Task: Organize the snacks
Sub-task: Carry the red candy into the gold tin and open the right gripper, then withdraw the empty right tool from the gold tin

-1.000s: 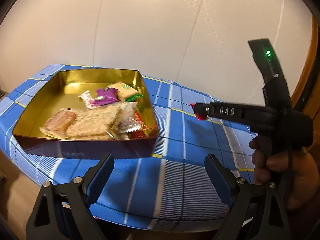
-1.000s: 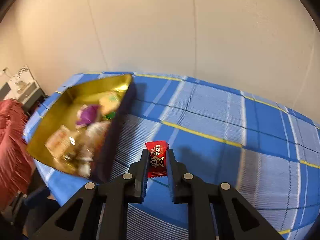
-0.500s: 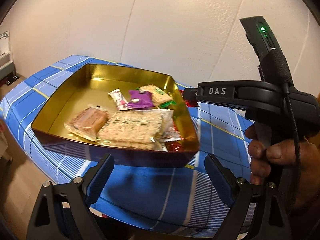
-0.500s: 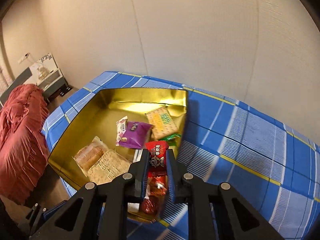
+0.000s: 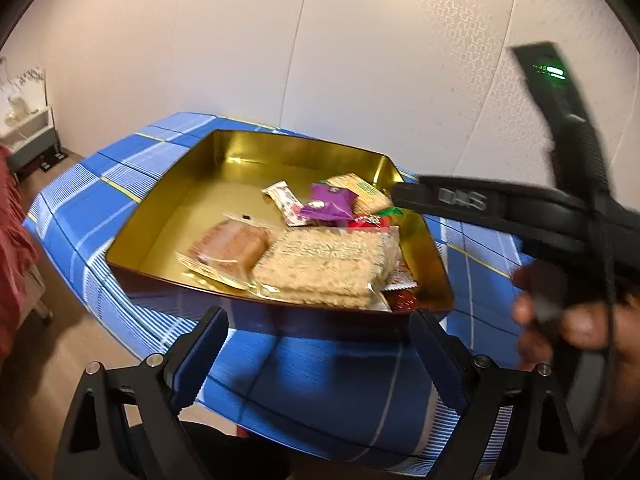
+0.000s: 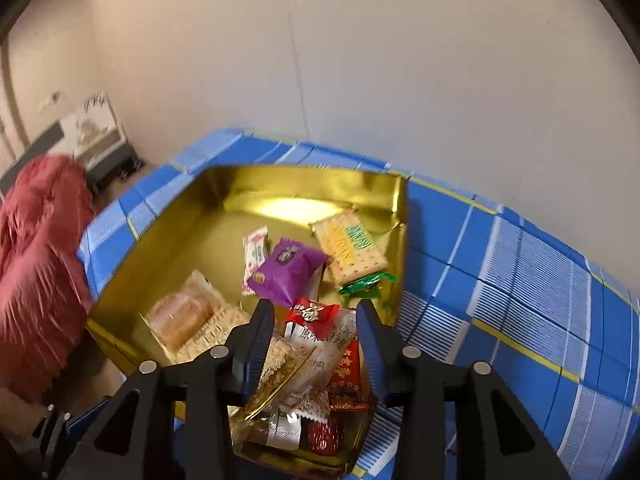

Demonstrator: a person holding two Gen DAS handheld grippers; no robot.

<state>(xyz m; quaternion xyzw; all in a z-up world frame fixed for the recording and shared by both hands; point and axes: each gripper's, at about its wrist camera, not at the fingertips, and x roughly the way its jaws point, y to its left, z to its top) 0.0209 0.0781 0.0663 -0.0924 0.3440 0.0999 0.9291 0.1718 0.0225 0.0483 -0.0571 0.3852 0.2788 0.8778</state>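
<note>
A gold tin [image 5: 180,200] [image 6: 280,188] on the blue checked table holds several wrapped snacks: a purple pack [image 6: 290,266] [image 5: 330,202], a green-labelled cracker pack [image 6: 350,246], a big rice-cracker pack [image 5: 328,264] and a brown cake [image 5: 230,246]. My right gripper [image 6: 315,306] [image 5: 396,192] hangs over the tin's right side with its jaws opening. The red candy [image 6: 314,314] lies loose between them on the snack pile, touching neither pad. At the tin's near wall my left gripper [image 5: 318,316] stands open and holds nothing.
The blue checked cloth [image 5: 320,380] [image 6: 520,280] covers the table to its edges. A red fabric heap [image 6: 36,260] lies left of the table, with a small white cabinet [image 6: 96,136] behind it. A hand [image 5: 572,320] grips the right gripper's handle. A pale wall stands behind.
The right gripper carried the red candy left from over the cloth to over the tin, then parted its jaws and let it go. The left view swung closer to the tin.
</note>
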